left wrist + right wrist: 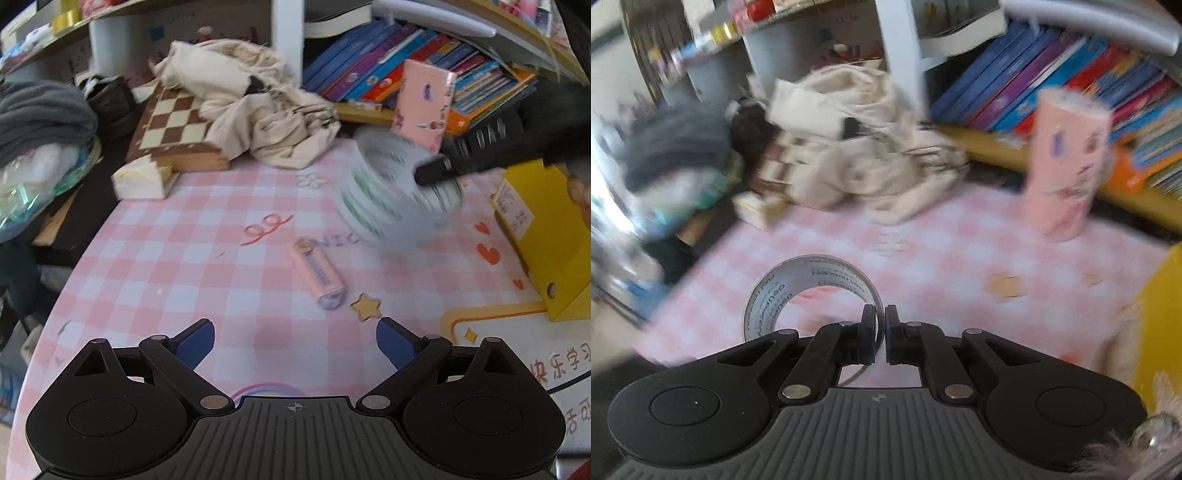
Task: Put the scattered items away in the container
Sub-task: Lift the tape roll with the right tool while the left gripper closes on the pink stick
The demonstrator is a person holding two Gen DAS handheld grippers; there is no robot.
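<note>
My right gripper (881,325) is shut on the rim of a clear tape roll (809,291) with printed lettering, holding it just above the pink checked tablecloth (942,258). In the left wrist view the same tape roll (388,192) shows blurred at the right, with the right gripper's black finger (436,171) on its rim. My left gripper (295,341) stands open low over the cloth, nothing between its blue pads (195,343). A pink eraser pack (319,275) lies on the cloth just ahead of it. A yellow box (546,229) stands at the right edge.
A pink patterned cup (1065,166) stands at the back right by a row of leaning books (406,62). A crumpled beige cloth bag (258,110) lies over a chessboard box (173,129) at the back. A grey folded fabric (40,114) sits far left.
</note>
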